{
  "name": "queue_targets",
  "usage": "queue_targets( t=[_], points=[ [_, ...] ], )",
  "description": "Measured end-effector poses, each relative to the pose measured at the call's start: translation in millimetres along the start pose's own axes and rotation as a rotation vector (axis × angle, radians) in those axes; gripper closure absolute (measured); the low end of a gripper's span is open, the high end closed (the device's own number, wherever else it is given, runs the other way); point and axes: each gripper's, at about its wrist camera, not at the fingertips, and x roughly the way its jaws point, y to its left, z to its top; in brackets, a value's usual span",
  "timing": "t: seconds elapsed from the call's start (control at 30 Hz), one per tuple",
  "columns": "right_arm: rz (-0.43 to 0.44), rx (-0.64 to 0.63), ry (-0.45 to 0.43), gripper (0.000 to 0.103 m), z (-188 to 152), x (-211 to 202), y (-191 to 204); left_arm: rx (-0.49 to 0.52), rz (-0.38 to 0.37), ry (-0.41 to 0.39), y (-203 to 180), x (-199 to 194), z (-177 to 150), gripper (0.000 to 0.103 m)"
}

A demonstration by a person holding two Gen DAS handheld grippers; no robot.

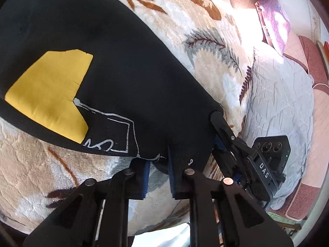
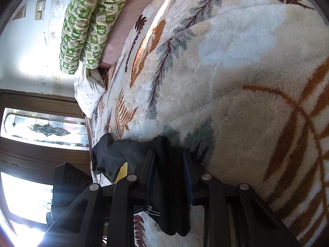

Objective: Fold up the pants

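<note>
The black pants [image 1: 115,78] with a yellow patch [image 1: 49,94] and white line print lie stretched over a fluffy leaf-patterned blanket [image 1: 185,20]. My left gripper [image 1: 158,175] is shut on the near edge of the pants. The right gripper [image 1: 220,127] shows in the left wrist view at the cloth's right corner. In the right wrist view my right gripper [image 2: 168,175] is shut on a bunched black fold of the pants [image 2: 164,185], which hangs between its blue-padded fingers [image 2: 188,177].
A light grey quilt [image 1: 283,107] and a purple pillow [image 1: 275,20] lie to the right. A green patterned quilt [image 2: 90,20] lies at the bed's far side. A window and door [image 2: 41,131] are beyond the bed edge.
</note>
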Motion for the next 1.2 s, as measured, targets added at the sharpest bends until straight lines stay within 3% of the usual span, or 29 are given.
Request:
queue_targets(
  t=[0.1, 0.43, 0.7, 0.97, 1.2],
  points=[
    [-0.009, -0.013, -0.039, 0.086, -3.6, -10.7, 5.6, -0.007, -0.021, 0.015, 3.2, -1.0, -1.6, 0.094],
    [-0.047, -0.06, -0.06, 0.087, -16.4, -20.9, 34.1, 0.002, -0.103, 0.006, 7.9, -29.6, -0.2, 0.095],
    [-0.067, -0.119, -0.071, 0.087, -19.1, -17.4, 78.5, -0.028, -0.168, -0.017, 25.2, -58.7, 10.5, 0.095],
    [-0.06, -0.168, -0.045, 0.087, -21.7, 12.1, 125.7, -0.09, -0.217, -0.061, 61.1, -95.8, 26.8, 0.095],
    [-0.031, -0.179, 0.0, 0.086, -24.4, 63.6, 160.9, -0.178, -0.248, -0.074, 108.4, -113.9, 46.8, 0.095]
  ],
)
